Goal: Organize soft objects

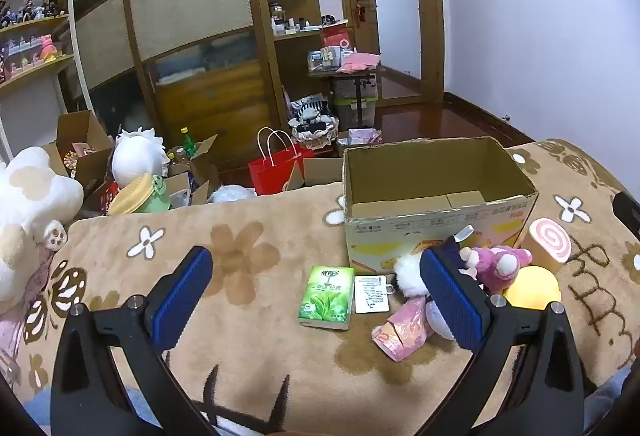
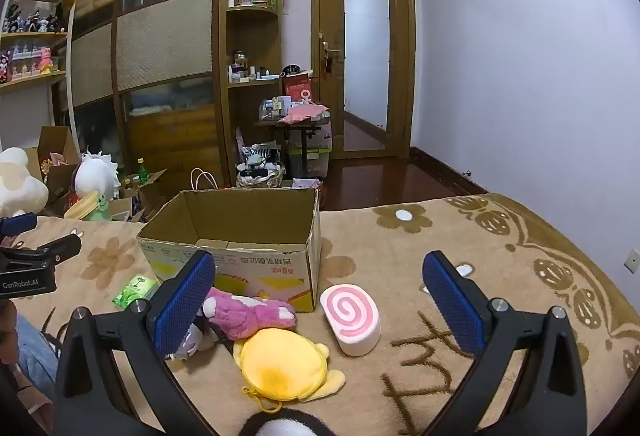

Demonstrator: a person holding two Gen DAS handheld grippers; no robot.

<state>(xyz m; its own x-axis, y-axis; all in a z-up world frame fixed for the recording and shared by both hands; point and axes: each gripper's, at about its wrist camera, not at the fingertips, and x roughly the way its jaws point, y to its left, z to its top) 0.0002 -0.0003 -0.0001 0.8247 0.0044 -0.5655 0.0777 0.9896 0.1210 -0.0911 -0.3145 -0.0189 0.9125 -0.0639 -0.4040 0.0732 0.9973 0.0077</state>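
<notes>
With both tongs spread wide and empty, the yellow plush looked light and compressible, best pinched across its rounded body.

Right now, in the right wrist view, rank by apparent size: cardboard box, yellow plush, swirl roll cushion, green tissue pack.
1. cardboard box
2. yellow plush, though it lies nearest the camera
3. swirl roll cushion, close to the plush, so unsure
4. green tissue pack, farther off
</notes>
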